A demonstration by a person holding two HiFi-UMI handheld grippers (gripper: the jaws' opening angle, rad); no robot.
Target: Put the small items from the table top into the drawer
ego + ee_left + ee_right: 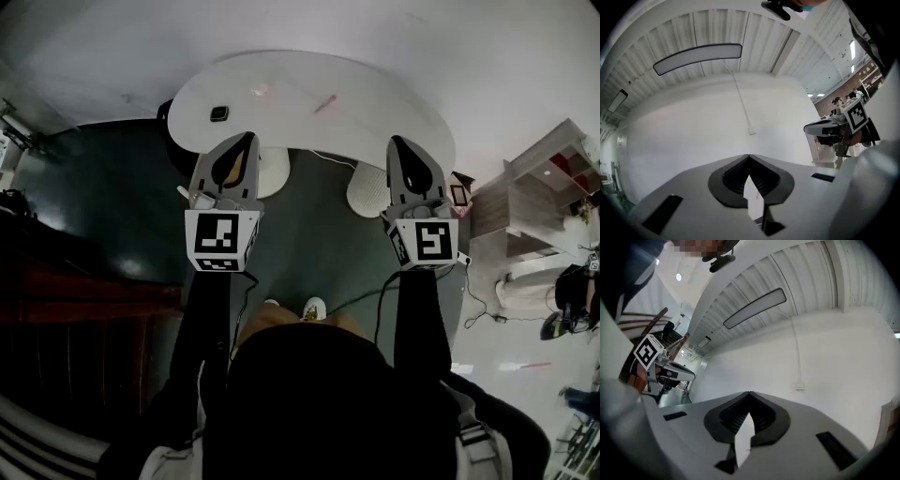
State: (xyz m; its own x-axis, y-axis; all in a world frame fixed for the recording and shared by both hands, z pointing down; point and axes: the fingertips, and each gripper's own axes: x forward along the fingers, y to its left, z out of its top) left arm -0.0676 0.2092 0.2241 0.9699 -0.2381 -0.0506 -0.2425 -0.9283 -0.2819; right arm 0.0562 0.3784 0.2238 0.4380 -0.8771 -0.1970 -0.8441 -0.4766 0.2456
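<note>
A white rounded table [394,112] stands ahead of me in the head view. On it lie a small black item [218,113], a small pale pink item [260,90] and a pink pen-like item [325,104]. My left gripper [248,138] and right gripper [395,141] are held side by side short of the table's near edge, both pointing at it. Both are shut with nothing between the jaws. In the left gripper view the left gripper [749,156] faces a bare white wall, as the right gripper [749,393] does in its own view. No drawer can be made out.
Two white pedestal bases [272,173] [367,191] stand under the table on dark green floor. A cable [473,300] runs across the floor at the right. A wooden shelf unit [553,173] stands far right. Dark wooden furniture [66,300] lies along the left.
</note>
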